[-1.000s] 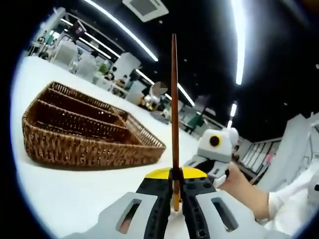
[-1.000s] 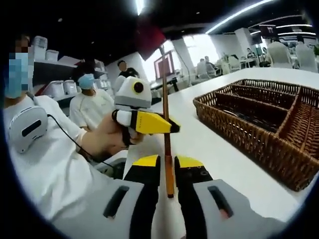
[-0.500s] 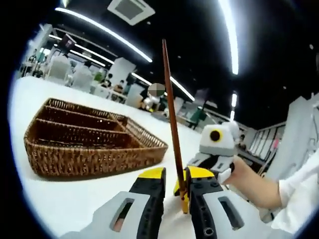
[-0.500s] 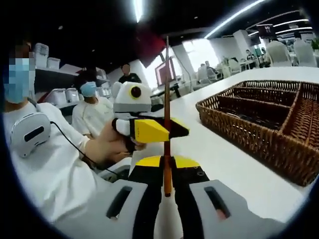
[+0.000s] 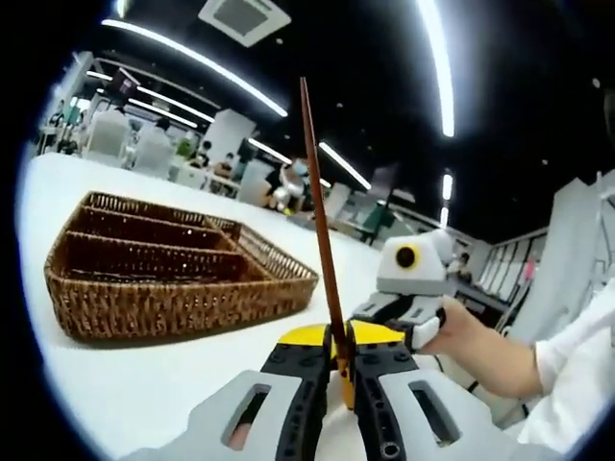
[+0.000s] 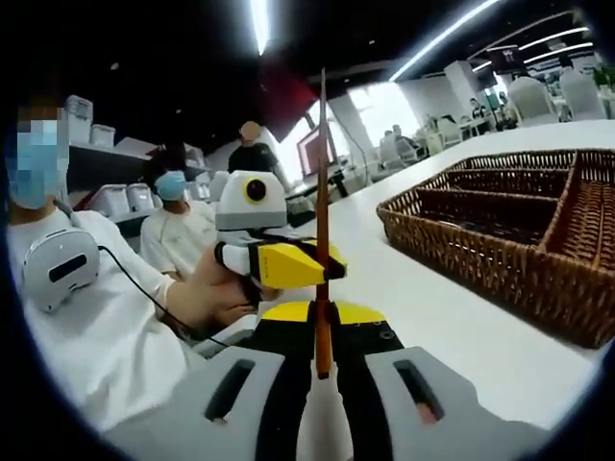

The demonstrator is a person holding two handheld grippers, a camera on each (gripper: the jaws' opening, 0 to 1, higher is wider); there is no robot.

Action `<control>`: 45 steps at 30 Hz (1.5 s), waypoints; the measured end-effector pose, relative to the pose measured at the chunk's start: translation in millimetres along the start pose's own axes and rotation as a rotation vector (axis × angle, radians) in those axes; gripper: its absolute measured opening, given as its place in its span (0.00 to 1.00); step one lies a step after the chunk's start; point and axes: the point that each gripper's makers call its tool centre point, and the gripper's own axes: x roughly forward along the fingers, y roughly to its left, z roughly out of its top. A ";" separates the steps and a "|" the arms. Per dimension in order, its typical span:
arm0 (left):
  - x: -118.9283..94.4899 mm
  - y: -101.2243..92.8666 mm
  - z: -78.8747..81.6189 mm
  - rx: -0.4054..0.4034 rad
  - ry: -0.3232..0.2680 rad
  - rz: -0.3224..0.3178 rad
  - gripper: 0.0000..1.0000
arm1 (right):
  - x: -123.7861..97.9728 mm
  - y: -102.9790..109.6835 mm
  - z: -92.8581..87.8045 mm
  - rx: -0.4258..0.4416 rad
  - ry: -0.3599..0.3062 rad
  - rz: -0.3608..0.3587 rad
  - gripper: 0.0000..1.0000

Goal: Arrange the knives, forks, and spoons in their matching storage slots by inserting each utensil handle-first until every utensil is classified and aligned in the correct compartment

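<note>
A thin brown wooden utensil (image 5: pixel 317 211) stands upright, seen edge-on, so I cannot tell its type. My left gripper (image 5: pixel 338 360) is shut on its lower part. The right gripper (image 5: pixel 370 317) reaches in from the right to the same stick. In the right gripper view the utensil (image 6: pixel 322 173) rises from my right gripper (image 6: pixel 322 331), which is shut on it, and the left gripper (image 6: pixel 330 264) clamps it a little higher with yellow jaws. The brown wicker basket (image 5: pixel 173 307) with long slots lies on the table to the left; in the right gripper view the basket (image 6: pixel 480 259) is on the right.
The white table (image 5: pixel 115 384) runs under the basket and on toward its front edge (image 6: pixel 461 327). A person in a white sleeve (image 5: pixel 567 384) holds both grippers. Other people (image 6: pixel 178 216) sit behind, with chairs and desks far off.
My right jaws, apart a second ago, have closed on the utensil. My left jaws spread half a second ago and are closed on it again. The stick now leans left in the left gripper view.
</note>
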 end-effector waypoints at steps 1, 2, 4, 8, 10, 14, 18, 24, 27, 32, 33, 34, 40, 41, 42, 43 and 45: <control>0.2 -0.6 0.2 0.002 -0.001 -0.003 0.05 | -0.1 0.3 -0.1 0.004 -0.006 0.001 0.06; 0.4 -0.5 0.4 0.005 -0.003 -0.004 0.05 | -0.1 0.7 0.1 0.010 -0.011 0.003 0.06; 0.6 -1.1 1.1 0.014 -0.011 -0.005 0.05 | -0.4 0.5 0.8 0.009 -0.018 -0.001 0.06; 1.5 -2.3 -2.6 -0.024 0.019 -0.013 0.05 | 0.1 1.9 -2.4 0.016 -0.009 0.002 0.06; 1.6 -2.4 -4.3 -0.042 0.036 -0.015 0.04 | 0.4 2.7 -4.6 0.018 -0.009 0.004 0.06; 2.2 -2.9 -4.9 -0.005 0.058 -0.009 0.04 | 0.2 1.8 -4.9 0.029 -0.018 -0.009 0.06; 3.9 -2.9 -4.9 0.035 0.082 0.003 0.05 | -0.2 0.5 -4.9 0.059 -0.029 -0.015 0.06; 5.3 -3.0 -4.4 0.067 0.090 0.008 0.07 | -1.9 -0.7 -3.3 0.082 -0.055 -0.018 0.06; 5.2 -2.5 -3.1 0.077 0.089 0.010 0.06 | -3.2 -0.7 -1.8 0.086 -0.066 -0.018 0.06; 5.1 -3.0 -1.4 0.080 0.088 0.009 0.07 | -4.6 -1.7 -1.4 0.090 -0.073 -0.021 0.06; 5.1 -3.0 -1.5 0.081 0.089 0.009 0.06 | -4.5 -1.5 -1.6 0.089 -0.073 -0.020 0.06; 5.3 -2.7 -1.3 0.081 0.089 0.010 0.05 | -4.5 -1.3 -1.8 0.090 -0.072 -0.020 0.06; 5.9 -4.7 -1.9 0.043 0.098 -0.003 0.04 | -4.5 0.8 -2.0 0.087 -0.067 -0.012 0.07; 6.3 -5.3 -2.5 0.044 0.100 -0.004 0.04 | -4.0 1.1 -2.4 0.088 -0.067 -0.012 0.07; 6.8 -5.6 -3.0 0.047 0.102 -0.005 0.04 | -3.8 1.0 -2.7 0.086 -0.066 -0.014 0.07; 6.9 -5.7 -3.2 0.047 0.102 -0.005 0.04 | -3.6 1.1 -2.9 0.088 -0.066 -0.013 0.07; 7.2 -5.6 -3.6 0.045 0.103 -0.006 0.04 | -3.2 1.1 -3.1 0.089 -0.068 -0.013 0.07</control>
